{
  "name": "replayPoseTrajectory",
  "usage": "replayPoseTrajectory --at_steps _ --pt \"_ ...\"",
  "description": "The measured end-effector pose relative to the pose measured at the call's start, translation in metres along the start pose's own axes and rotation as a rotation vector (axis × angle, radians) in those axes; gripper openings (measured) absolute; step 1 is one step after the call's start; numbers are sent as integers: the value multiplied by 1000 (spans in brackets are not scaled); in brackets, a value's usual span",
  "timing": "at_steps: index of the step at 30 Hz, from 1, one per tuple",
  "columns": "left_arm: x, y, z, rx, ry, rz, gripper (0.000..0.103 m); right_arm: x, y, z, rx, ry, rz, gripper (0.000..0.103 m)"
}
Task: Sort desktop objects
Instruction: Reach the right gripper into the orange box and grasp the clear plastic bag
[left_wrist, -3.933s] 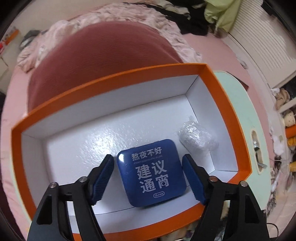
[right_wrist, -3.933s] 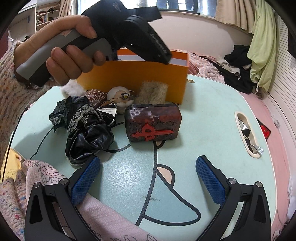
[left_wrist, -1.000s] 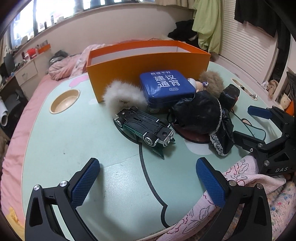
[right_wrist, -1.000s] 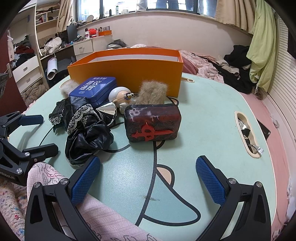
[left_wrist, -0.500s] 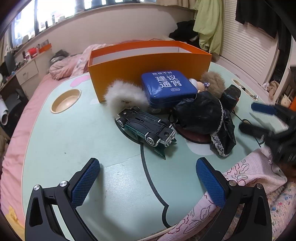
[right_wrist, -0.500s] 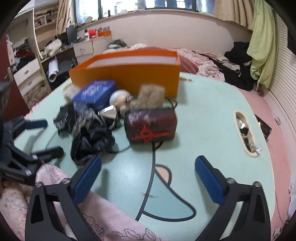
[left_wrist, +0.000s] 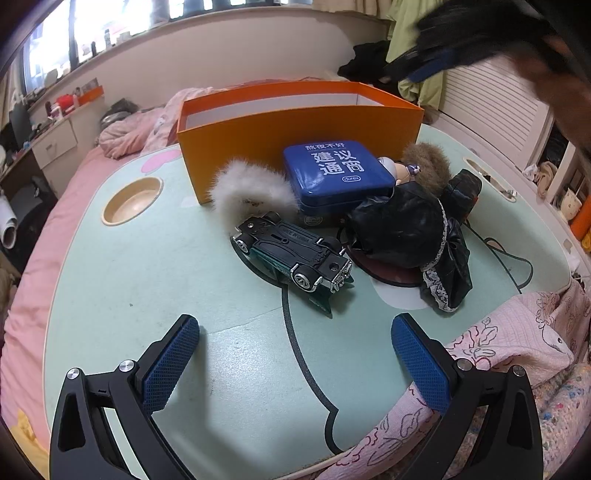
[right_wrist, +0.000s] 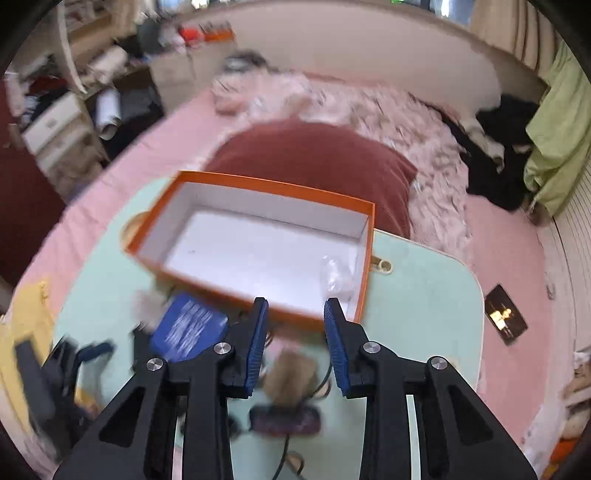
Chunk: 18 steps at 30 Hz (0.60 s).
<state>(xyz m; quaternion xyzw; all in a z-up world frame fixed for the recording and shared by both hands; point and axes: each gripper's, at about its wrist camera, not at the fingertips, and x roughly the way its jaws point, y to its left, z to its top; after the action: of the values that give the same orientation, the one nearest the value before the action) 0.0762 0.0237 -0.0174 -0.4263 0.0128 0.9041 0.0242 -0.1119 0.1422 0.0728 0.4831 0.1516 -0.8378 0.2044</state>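
My left gripper (left_wrist: 295, 365) hangs open and empty over the pale green table (left_wrist: 147, 277). Ahead lies an upside-down toy car (left_wrist: 291, 254), a white fluff ball (left_wrist: 251, 192), a blue tin (left_wrist: 338, 173), black lace cloth (left_wrist: 410, 229), a brown fluff ball (left_wrist: 428, 162) and a dark red case (left_wrist: 463, 192), all in front of the orange box (left_wrist: 295, 147). My right gripper (right_wrist: 295, 310) is high above the orange box (right_wrist: 258, 184). Its jaws are closing with nothing between them. A clear plastic bag (right_wrist: 336, 277) lies inside the box.
A round cup recess (left_wrist: 132, 199) sits in the table at the left. A pink quilt (left_wrist: 517, 339) covers the near right edge. Beyond the box lie a pink bed and a dark red pillow (right_wrist: 314, 155). A dark card (right_wrist: 506, 319) rests on the bed.
My right gripper rose from low over the table to above the box, and its jaws narrowed. The left gripper kept still. Earlier the blue tin lay inside the box; it now sits outside.
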Motion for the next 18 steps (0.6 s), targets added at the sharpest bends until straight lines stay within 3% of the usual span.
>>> replayPoseTrajectory --at_steps 5,12,16,18 --pt "0 -1 0 0 -5 -2 103 61 11 34 -73 187 -103 33" --pt "0 -1 -1 0 -6 -2 103 108 10 40 -88 315 -218 33" --pt "-1 -3 -1 -2 -8 -3 103 108 10 39 -103 307 -252 25" --pt "-1 -3 -1 -2 -8 -2 103 95 10 39 -82 269 -202 24"
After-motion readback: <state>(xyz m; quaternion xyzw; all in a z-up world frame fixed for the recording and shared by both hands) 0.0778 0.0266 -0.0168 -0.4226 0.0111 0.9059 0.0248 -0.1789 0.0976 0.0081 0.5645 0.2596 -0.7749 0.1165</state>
